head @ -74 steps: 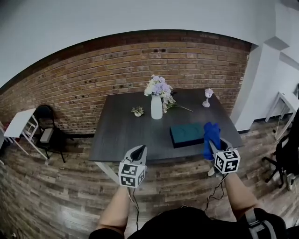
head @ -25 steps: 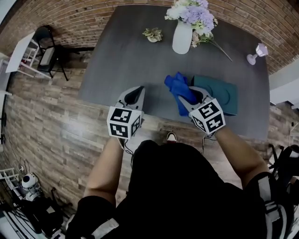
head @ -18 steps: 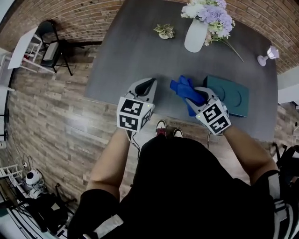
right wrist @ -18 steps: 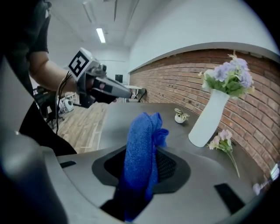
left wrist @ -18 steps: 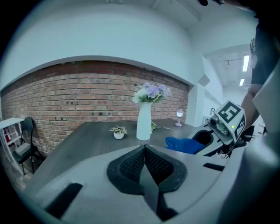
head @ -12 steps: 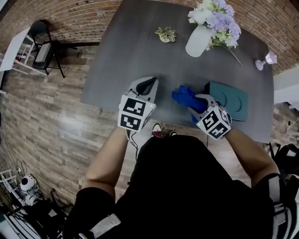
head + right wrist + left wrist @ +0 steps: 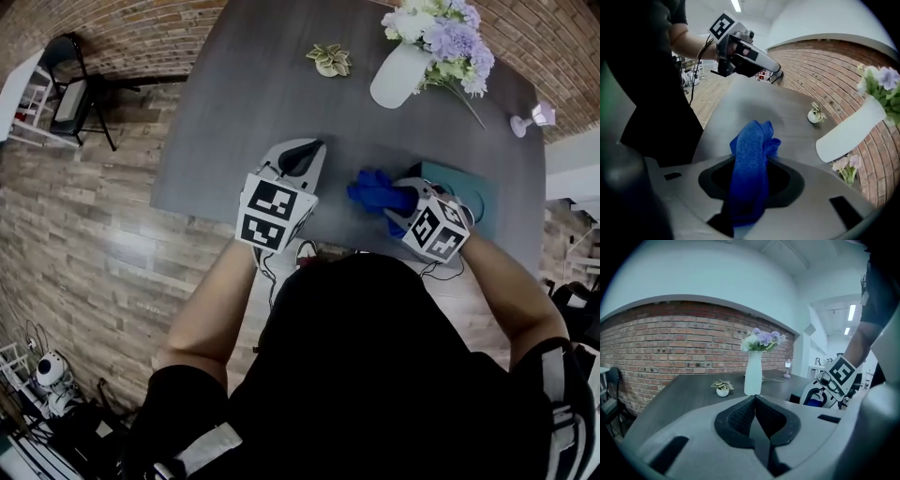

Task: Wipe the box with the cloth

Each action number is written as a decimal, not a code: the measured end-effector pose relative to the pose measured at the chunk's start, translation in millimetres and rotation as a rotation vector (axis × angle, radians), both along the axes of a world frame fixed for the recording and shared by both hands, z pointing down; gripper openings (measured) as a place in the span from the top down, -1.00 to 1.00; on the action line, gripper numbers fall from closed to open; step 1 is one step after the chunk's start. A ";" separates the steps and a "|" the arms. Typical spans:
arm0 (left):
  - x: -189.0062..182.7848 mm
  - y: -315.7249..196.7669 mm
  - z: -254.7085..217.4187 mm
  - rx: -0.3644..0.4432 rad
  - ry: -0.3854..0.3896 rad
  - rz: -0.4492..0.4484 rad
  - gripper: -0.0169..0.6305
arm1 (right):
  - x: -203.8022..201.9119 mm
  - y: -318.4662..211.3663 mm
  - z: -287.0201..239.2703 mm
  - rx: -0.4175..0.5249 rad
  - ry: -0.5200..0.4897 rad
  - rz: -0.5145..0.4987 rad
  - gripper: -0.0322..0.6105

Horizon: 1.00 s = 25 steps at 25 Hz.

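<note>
Head view: dark grey table (image 7: 253, 103) fills the upper middle of the frame. The left gripper (image 7: 307, 150) is at centre, over the table's near edge. The right gripper (image 7: 398, 199) is just right of it, with a blue cloth (image 7: 375, 190) bunched out to the left of its tips. The teal box (image 7: 466, 183) lies on the table at centre right, partly behind the right gripper; can't tell if the cloth touches it. A white vase (image 7: 398, 75) w/ flowers (image 7: 441, 33) sits at upper right, a small plant (image 7: 328, 59) at top centre and a chair (image 7: 70, 80) at upper left, off the table.

Left gripper view: the 2 jaws are pressed together, nothing between them. The vase is upright at centre, the small plant just left of it, a brick wall (image 7: 670, 338) behind. The right gripper shows at right, a bit of blue cloth under it.

Right gripper view: the 2 jaws are clamped on the cloth, which stands up from the middle of the frame in a fold. The left gripper is at upper left, the vase at right and the small plant near it.
</note>
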<state>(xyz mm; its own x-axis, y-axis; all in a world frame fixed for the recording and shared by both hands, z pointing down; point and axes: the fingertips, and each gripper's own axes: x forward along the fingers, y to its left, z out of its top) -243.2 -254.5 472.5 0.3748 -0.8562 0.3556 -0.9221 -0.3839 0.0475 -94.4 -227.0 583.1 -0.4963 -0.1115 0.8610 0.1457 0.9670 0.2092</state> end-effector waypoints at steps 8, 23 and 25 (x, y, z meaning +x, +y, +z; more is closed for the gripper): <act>15.9 3.3 5.4 -0.044 0.011 -0.088 0.92 | -12.8 -62.9 -12.4 -0.030 -0.036 0.028 0.46; 46.7 25.9 -13.7 -0.168 -0.130 -0.239 0.92 | -5.4 -162.9 -21.1 -0.079 -0.267 0.215 0.46; 63.0 26.3 -11.8 -0.184 -0.147 -0.227 0.92 | 6.4 -169.9 -21.6 -0.108 -0.287 0.264 0.46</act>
<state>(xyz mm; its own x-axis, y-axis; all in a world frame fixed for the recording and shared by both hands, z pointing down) -180.2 -228.2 460.7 0.1147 -0.8286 0.5480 -0.9854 -0.1646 -0.0427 -88.1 -396.9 561.5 -0.6843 -0.1839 0.7056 -0.1598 0.9820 0.1009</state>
